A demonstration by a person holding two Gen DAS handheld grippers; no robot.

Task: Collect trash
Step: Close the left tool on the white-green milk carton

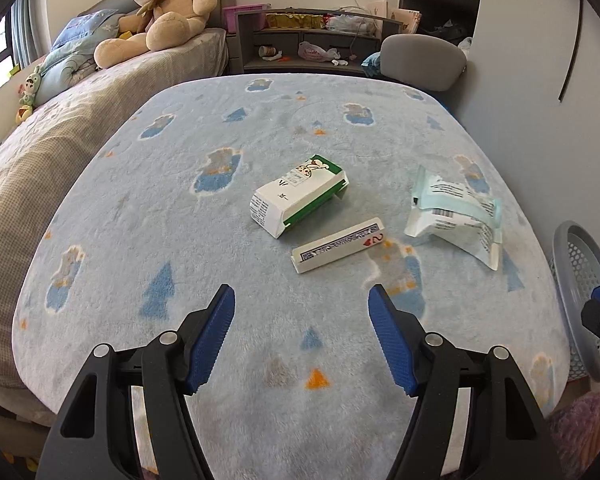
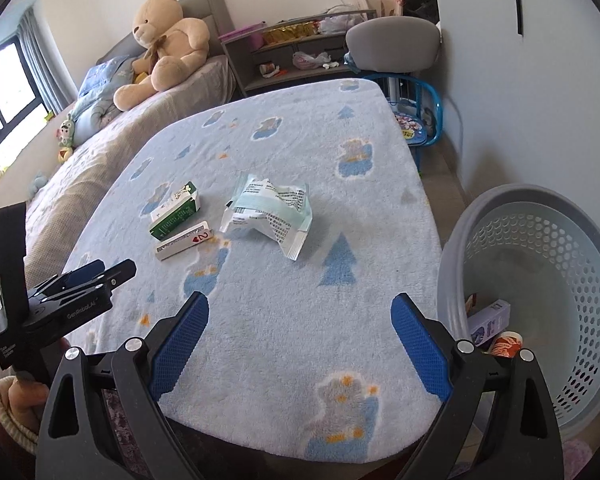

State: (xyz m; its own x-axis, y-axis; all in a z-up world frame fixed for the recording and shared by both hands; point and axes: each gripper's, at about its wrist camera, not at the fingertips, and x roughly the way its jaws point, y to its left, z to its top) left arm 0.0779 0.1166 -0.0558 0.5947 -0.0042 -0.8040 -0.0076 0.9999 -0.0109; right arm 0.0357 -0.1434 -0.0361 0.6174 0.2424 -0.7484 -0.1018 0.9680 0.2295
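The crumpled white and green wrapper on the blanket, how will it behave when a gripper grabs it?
The wrapper looks thin and creased, so it will probably crush flat. It stands arched off the blanket, suggesting it is very light and may slide if nudged.

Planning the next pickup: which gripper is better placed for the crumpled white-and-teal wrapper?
Right. The open right gripper points at the crumpled white-and-teal plastic wrapper, with the grey perforated plastic basket beside it. The left gripper faces the playing-card box.
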